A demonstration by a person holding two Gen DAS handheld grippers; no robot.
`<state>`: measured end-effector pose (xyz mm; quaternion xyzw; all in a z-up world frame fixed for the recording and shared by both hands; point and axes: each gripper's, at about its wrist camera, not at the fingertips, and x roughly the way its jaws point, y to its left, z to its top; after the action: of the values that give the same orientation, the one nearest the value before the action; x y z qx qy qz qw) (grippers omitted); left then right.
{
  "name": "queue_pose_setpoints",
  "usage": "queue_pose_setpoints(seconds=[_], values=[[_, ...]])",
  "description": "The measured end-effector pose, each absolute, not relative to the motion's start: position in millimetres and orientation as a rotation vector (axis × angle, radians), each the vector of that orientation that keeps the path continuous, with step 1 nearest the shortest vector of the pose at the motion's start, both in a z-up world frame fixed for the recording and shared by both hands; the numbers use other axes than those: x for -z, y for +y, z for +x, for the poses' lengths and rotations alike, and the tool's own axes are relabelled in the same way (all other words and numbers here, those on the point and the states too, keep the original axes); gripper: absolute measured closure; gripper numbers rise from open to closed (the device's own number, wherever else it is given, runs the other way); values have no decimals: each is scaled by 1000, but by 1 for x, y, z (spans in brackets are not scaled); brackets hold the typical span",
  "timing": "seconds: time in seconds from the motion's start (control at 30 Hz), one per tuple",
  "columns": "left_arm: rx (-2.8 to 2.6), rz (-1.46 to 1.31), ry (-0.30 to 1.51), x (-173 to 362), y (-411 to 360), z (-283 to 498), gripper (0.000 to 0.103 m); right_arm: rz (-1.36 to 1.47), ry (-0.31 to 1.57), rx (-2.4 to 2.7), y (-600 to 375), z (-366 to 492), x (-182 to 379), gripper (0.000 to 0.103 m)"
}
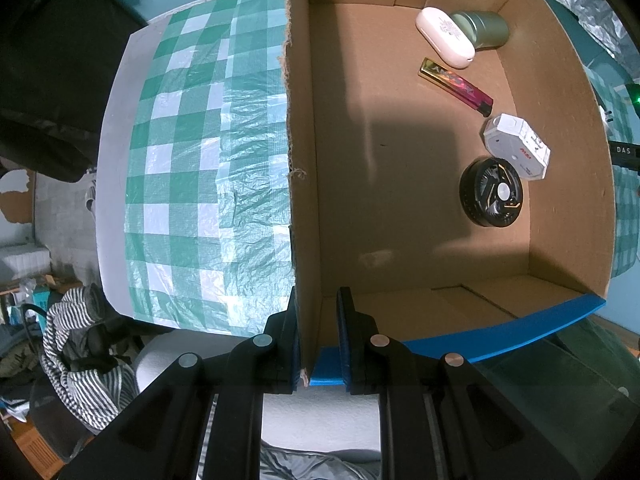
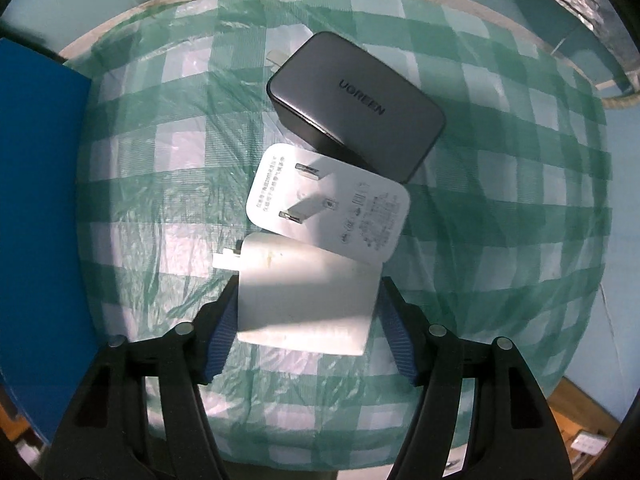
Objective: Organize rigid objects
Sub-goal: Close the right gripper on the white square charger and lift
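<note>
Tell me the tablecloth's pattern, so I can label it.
Green-and-white checks on the tablecloth, clearest in the right wrist view.

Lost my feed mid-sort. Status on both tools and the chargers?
Left tool shut on cardboard box wall. Right tool open, straddling white charger, pads not pressing. Second white charger and grey UGREEN charger crowd right behind.
</note>
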<state>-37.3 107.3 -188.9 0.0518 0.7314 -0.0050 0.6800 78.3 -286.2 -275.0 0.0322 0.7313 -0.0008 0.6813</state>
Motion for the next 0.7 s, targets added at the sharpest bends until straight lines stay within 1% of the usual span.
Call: queue_pose_setpoints(seconds=[0.2,0.5,0.7], values=[[14,117,1644,190,108,-37,88,44,1642,12,-282,80,278,45],[12,119,1647,191,109,-35,88,45,1623,-56,-258,70,262,45],[7,126,1645,191,108,-35,88,48,1582,-95,-239,59,225,46]])
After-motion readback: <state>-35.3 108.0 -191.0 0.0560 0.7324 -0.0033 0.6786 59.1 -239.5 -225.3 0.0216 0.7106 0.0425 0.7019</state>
